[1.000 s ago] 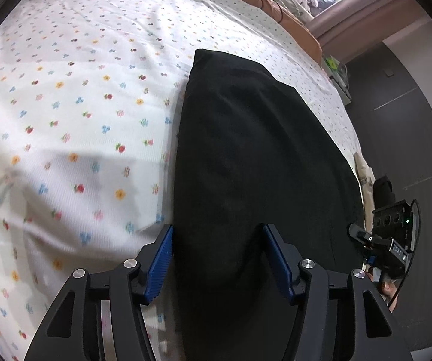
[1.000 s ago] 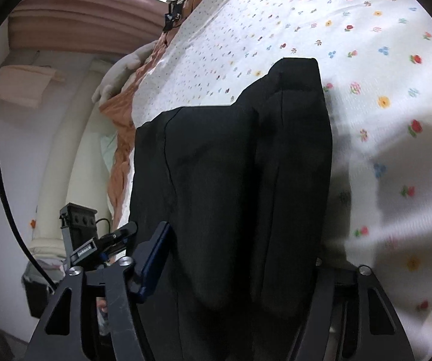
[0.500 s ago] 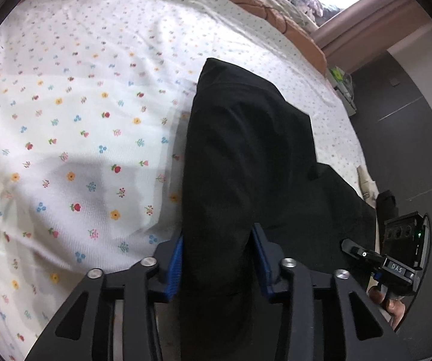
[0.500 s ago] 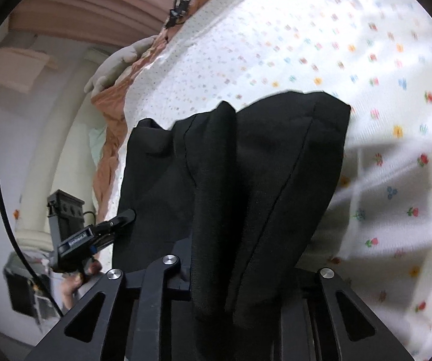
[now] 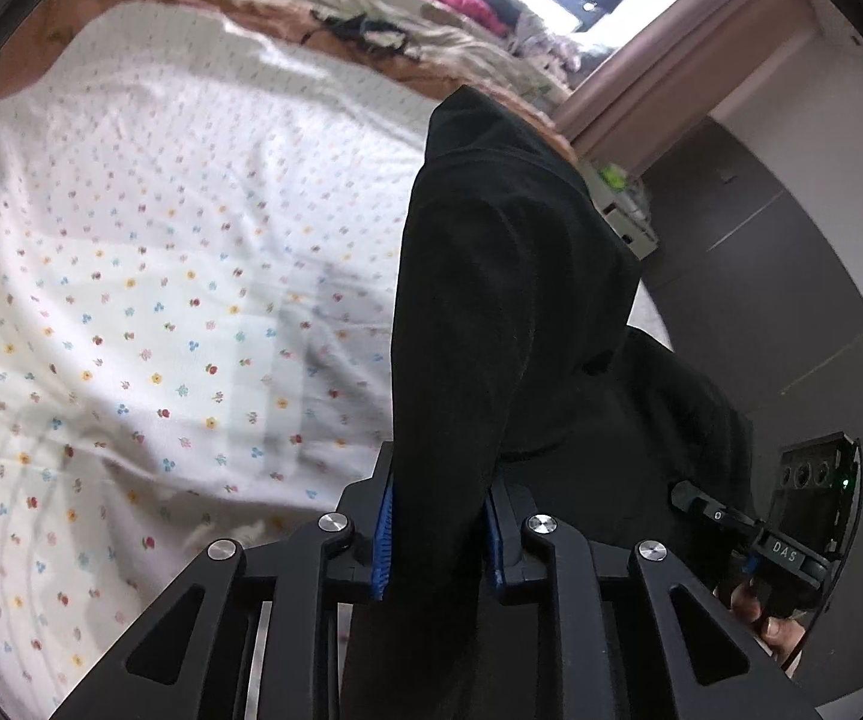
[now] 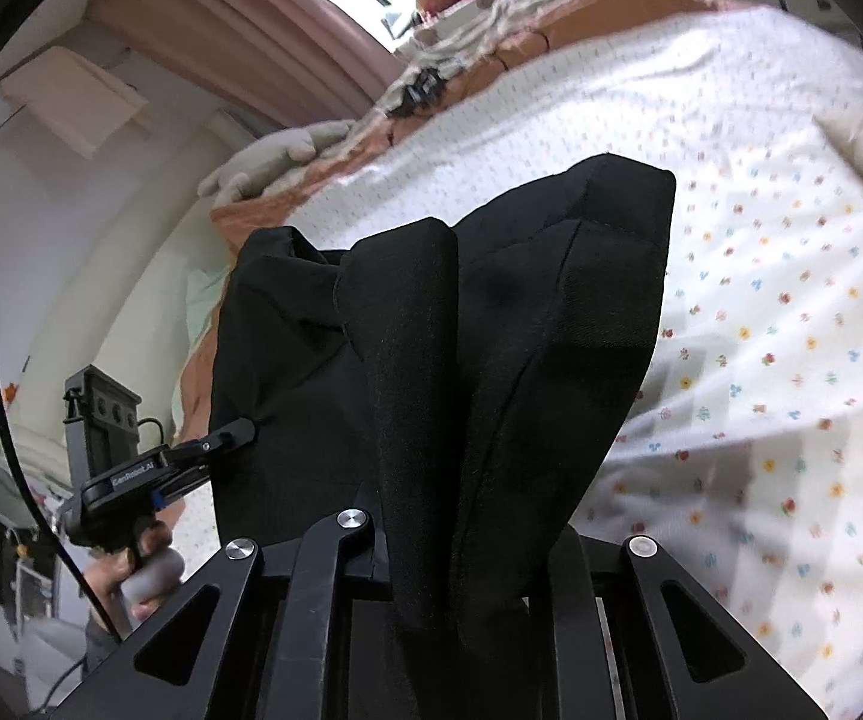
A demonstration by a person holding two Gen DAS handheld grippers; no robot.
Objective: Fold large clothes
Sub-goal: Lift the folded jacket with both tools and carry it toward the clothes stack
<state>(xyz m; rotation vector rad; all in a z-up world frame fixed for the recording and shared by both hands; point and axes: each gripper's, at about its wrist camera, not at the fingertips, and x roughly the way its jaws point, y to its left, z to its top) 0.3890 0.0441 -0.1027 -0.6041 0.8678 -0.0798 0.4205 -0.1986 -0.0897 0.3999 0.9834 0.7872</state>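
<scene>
A black garment point(image 5: 509, 300) hangs folded over the flowered bed sheet point(image 5: 131, 300), lifted at its near edge. My left gripper point(image 5: 440, 516) has the cloth bunched between its blue pads point(image 5: 382, 534); its jaws are closing on it. In the right wrist view the same black garment point(image 6: 491, 330) drapes in thick folds over my right gripper point(image 6: 467, 546), whose jaws are closing on the cloth and whose fingertips are hidden by it. Each wrist view shows the other gripper at the garment's far corner: the right gripper point(image 5: 713, 510) and the left gripper point(image 6: 215, 441).
An orange blanket point(image 6: 491, 66) and a heap of clothes point(image 5: 461, 0) lie at the far end of the bed below a window. A dark wardrobe point(image 5: 761, 252) stands right of the bed. A person's hand point(image 6: 143, 576) holds the left gripper's handle.
Both grippers closed on the black garment's near edge and rose, lifting it off the sheet. The cloth now hangs in folds, and more of the far room shows.
</scene>
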